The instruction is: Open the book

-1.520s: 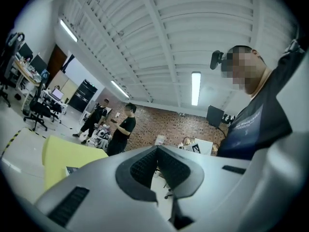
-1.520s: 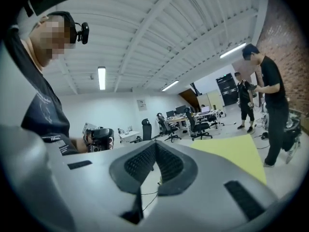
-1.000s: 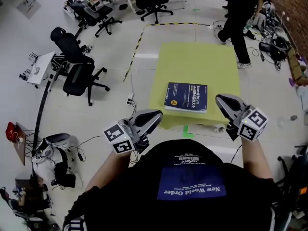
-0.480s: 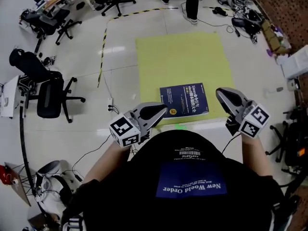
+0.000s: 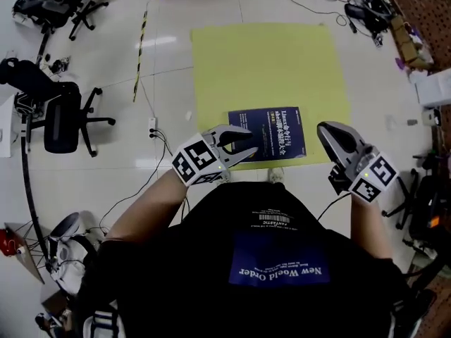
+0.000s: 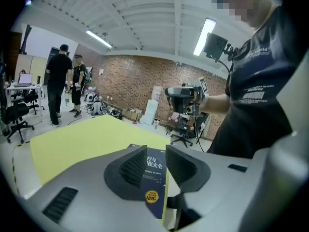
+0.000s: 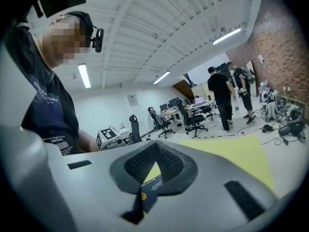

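Directly below me, the closed blue book (image 5: pixel 267 134) lies flat at the middle of the yellow worktop's (image 5: pixel 268 55) near edge. My left gripper (image 5: pixel 251 141) is by its near left corner, jaws just opened slightly and pinching nothing; only that gripper's view shows the cover beyond the gap. My right gripper (image 5: pixel 325 128), jaws pressed together, is by the worktop's near right corner. Two people (image 6: pixel 65 83) stand beyond the worktop's far edge.

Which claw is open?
The left claw, over the blue book: its jaws have just been opening, nothing gripped between them. The right claw is shut.
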The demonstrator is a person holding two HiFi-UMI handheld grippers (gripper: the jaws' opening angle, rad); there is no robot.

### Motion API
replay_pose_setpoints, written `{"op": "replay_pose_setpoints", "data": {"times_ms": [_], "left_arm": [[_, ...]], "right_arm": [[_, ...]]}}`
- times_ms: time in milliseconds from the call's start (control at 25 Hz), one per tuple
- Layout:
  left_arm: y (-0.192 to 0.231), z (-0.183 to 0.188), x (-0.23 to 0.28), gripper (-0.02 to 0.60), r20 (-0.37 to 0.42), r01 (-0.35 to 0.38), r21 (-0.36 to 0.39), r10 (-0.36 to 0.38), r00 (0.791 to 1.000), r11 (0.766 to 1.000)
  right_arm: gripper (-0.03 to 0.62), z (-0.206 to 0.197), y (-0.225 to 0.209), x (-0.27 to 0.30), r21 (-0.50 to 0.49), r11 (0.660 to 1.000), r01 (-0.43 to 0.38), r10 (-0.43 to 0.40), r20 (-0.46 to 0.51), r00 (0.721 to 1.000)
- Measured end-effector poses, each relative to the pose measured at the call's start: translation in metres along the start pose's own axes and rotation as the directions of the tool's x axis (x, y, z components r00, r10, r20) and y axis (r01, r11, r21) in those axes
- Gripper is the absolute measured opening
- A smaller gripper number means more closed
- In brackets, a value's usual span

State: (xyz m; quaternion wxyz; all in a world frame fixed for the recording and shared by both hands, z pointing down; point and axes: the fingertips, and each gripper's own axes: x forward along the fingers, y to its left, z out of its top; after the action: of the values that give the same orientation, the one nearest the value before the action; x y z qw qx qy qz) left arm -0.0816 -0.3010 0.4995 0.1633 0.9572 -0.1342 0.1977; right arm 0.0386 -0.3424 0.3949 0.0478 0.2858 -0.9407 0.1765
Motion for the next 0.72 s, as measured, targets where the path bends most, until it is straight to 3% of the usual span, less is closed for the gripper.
{"op": "replay_pose_setpoints", "data": {"times_ms": [80, 160, 240, 360, 560, 640, 720], "left_arm": [[0.004, -0.016, 0.020, 0.148, -0.094, -0.027, 0.017, 0.028, 0.995, 0.999], [0.003, -0.035, 0.042, 0.190, -0.202, -0.048, 0.045, 0.056, 0.978, 0.998], [-0.001, -0.062, 0.061, 0.260, -0.328, -0.044, 0.075, 0.067, 0.942, 0.996], [-0.002, -0.099, 0.081, 0.342, -0.485, -0.037, 0.135, 0.099, 0.869, 0.990], [0.009, -0.142, 0.102, 0.344, -0.604, -0.015, 0.341, 0.232, 0.762, 0.940], [0.010, -0.155, 0.106, 0.344, -0.627, 0.011, 0.398, 0.263, 0.734, 0.917], [0.012, -0.161, 0.109, 0.344, -0.629, 0.020, 0.437, 0.290, 0.722, 0.899]], "right_arm": [[-0.014, -0.005, -0.012, 0.001, -0.002, 0.999, -0.040, 0.040, -0.007, 0.999], [-0.014, -0.005, -0.024, -0.001, 0.004, 0.997, -0.083, 0.083, -0.006, 0.997], [-0.014, -0.006, -0.032, -0.005, 0.012, 0.993, -0.117, 0.117, -0.004, 0.993], [-0.014, -0.013, -0.041, -0.010, 0.026, 0.990, -0.140, 0.140, 0.000, 0.990], [-0.014, -0.031, -0.053, -0.015, 0.075, 0.989, -0.126, 0.127, -0.006, 0.992], [-0.014, -0.040, -0.055, -0.015, 0.094, 0.988, -0.120, 0.122, -0.013, 0.992], [-0.014, -0.046, -0.056, -0.012, 0.109, 0.987, -0.118, 0.121, -0.017, 0.993]]}}
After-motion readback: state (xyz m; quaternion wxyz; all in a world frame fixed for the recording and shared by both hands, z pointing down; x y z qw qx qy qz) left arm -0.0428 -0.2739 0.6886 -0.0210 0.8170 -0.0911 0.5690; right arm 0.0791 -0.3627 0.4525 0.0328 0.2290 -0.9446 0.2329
